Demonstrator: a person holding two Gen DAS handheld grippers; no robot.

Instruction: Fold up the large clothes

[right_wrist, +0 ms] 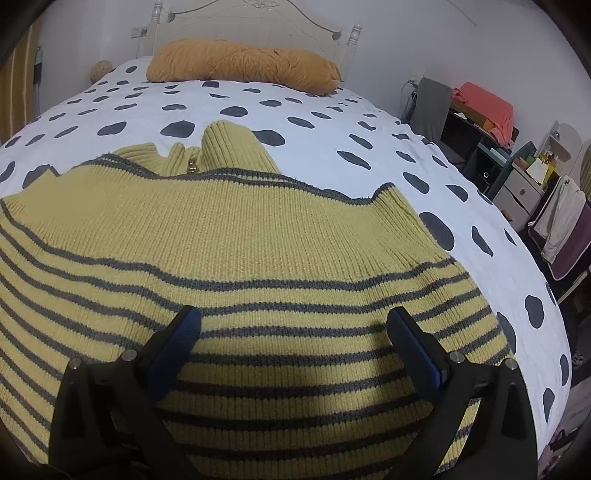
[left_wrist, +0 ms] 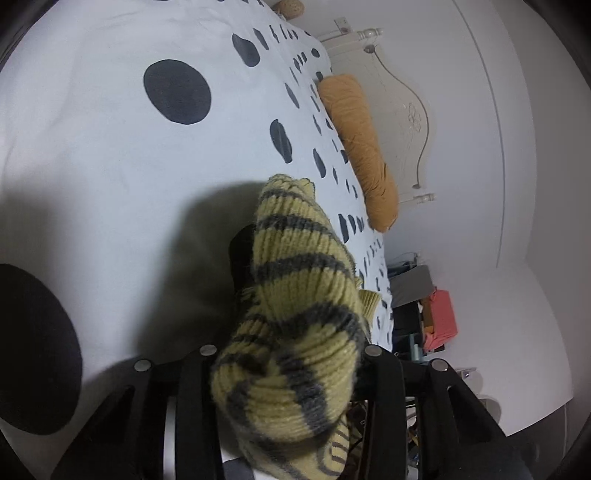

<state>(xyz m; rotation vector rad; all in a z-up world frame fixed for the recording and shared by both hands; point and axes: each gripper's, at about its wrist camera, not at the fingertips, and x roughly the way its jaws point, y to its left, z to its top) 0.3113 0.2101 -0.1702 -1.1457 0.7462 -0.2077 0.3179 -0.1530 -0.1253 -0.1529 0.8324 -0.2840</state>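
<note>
Bedroom setting, folks, and the playing surface is a bed under a white duvet scattered with dark blotches, an orange bolster pillow lying across the head of it at twelve o'clock below a cream headboard. Starting on the left: the left gripper has a thick bunch of the yellow striped sweater between its jaws, knit bulging up and over the fingers so the pads themselves are hidden; from the way the fabric is pinched and lifted off the duvet, I read that as a closed grip on a sleeve or an edge, though which part I cannot tell. Moving across to the middle, the body of the sweater lies spread flat on the near half of the bed, ribbed collar and a small gold zip pull at about eleven o'clock from centre. Over on the right, the right gripper hangs over the striped chest with its blue-padded fingers spread wide, nothing between them, fabric below. At three o'clock, cluttered shelves and a coral cloth sit beside the bed. Handling call: this is a chunky rib knit, soft, floppy and fairly weighty, so it will sag and stretch rather than hold a crease. My judgement is to take it by the hem or shoulder seam, gathering a good fold.
</note>
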